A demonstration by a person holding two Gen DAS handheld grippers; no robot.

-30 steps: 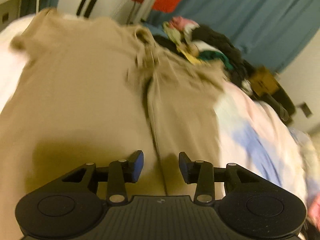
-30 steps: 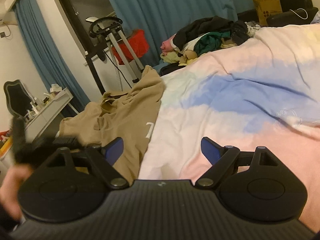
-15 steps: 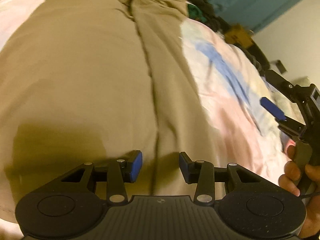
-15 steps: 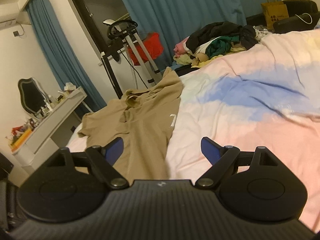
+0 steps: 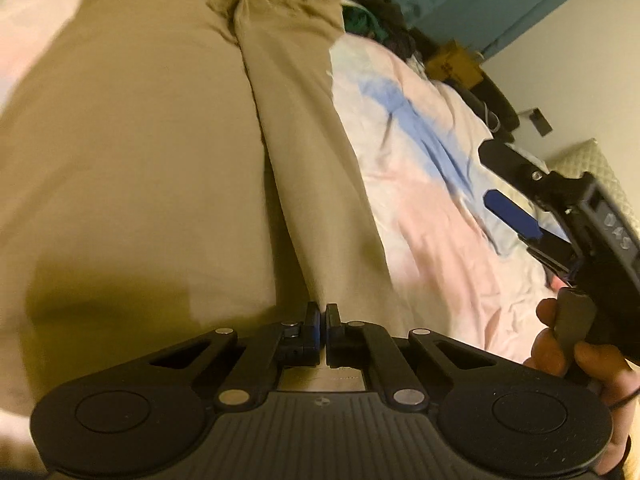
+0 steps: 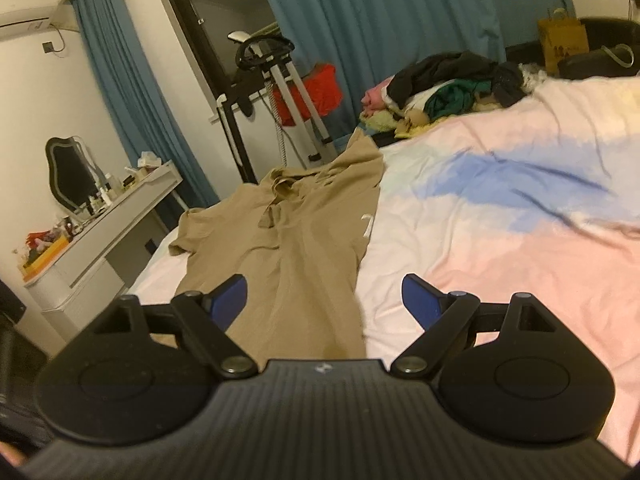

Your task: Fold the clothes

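A tan polo shirt [image 5: 140, 152] lies spread on the bed, collar at the far end; it also shows in the right wrist view [image 6: 296, 240]. My left gripper [image 5: 322, 318] is shut on the shirt's near hem, pinching a fold of fabric between its pads. My right gripper [image 6: 324, 300] is open and empty, held above the shirt's near right edge; it shows at the right of the left wrist view [image 5: 516, 208], with the hand holding it.
The bed has a pink, blue and white duvet [image 6: 500, 220]. A pile of clothes [image 6: 448, 80] lies at the far end. A white dressing table [image 6: 112, 220] stands to the left, an exercise bike [image 6: 276, 80] and blue curtains behind.
My left gripper has come down to the shirt's near hem and shut on it; it was open before. My right gripper has shifted left over the shirt's edge, still open.
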